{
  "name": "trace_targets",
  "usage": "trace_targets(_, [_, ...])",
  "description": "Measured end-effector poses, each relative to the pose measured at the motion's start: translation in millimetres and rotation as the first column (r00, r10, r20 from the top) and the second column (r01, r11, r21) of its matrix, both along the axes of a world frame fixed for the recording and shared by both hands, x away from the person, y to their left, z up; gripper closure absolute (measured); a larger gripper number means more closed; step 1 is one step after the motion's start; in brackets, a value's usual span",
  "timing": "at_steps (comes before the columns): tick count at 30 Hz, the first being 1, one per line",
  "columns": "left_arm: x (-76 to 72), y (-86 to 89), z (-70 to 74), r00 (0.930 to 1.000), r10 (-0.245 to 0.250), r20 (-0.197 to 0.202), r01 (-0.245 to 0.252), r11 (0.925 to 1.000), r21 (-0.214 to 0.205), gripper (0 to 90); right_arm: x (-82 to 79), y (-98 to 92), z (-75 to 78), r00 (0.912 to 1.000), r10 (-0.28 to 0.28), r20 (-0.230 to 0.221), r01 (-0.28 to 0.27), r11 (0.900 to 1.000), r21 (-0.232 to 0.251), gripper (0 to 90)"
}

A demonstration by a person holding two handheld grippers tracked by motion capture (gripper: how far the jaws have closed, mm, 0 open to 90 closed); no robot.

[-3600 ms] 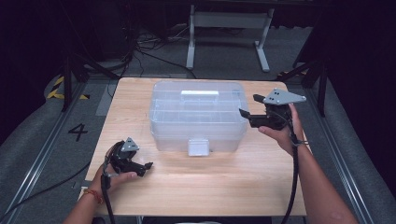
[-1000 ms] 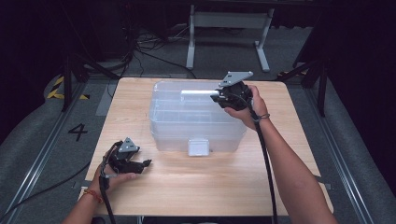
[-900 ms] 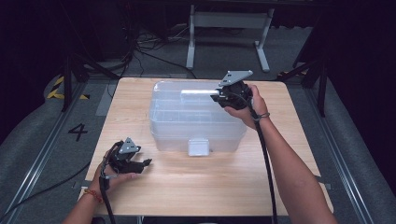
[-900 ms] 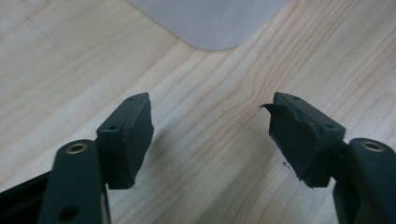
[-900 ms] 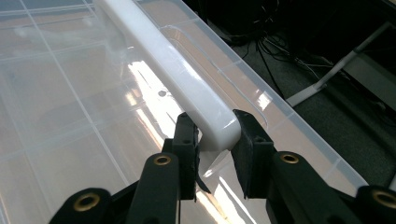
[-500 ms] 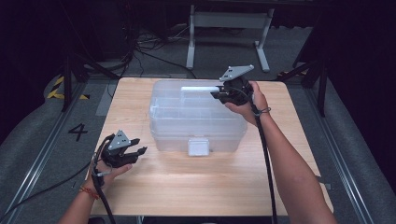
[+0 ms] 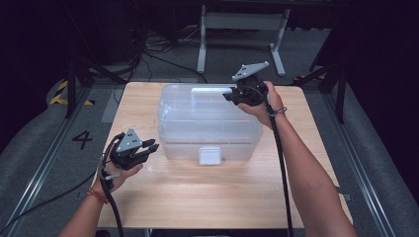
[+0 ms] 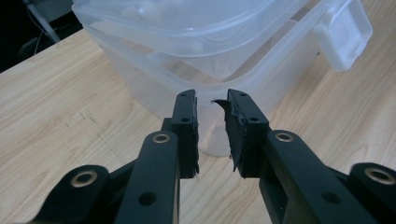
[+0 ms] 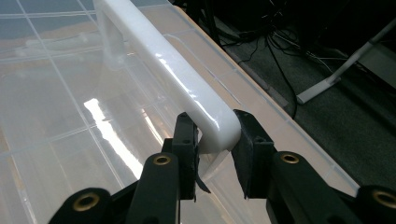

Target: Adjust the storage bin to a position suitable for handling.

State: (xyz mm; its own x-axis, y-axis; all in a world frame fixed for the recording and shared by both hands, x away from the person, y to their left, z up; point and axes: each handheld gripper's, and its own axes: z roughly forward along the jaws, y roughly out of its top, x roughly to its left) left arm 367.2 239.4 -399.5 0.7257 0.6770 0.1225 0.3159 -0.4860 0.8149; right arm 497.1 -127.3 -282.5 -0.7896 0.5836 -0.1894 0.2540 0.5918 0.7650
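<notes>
Storage box (image 7: 207, 121), clear plastic, is sitting mid-table (image 7: 207, 197). Near its front-left corner, the left gripper (image 7: 148, 148) is hovering, its jaws just narrowing on nothing. At the box's far right, the right gripper (image 9: 212, 140) is clamping the white handle (image 9: 163, 56). Looks like the lifting step; next, the front latch (image 7: 209, 155) likely needs releasing.
</notes>
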Motion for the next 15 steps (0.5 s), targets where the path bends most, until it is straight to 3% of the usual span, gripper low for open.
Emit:
trace_targets(8, [4.0,-4.2,5.5,0.9999,-0.011,0.012,0.011,0.9997,-0.023,84.5,1.2,0.4,1.4,1.0000,-0.001,-0.006,0.001,1.0000,-0.005,72.4])
trace_targets(15, [8.6,-10.6,1.7,0.9999,-0.010,0.006,0.010,0.9974,-0.071,89.5,1.4,0.5,1.8,1.0000,-0.003,-0.006,0.003,1.0000,-0.004,72.4])
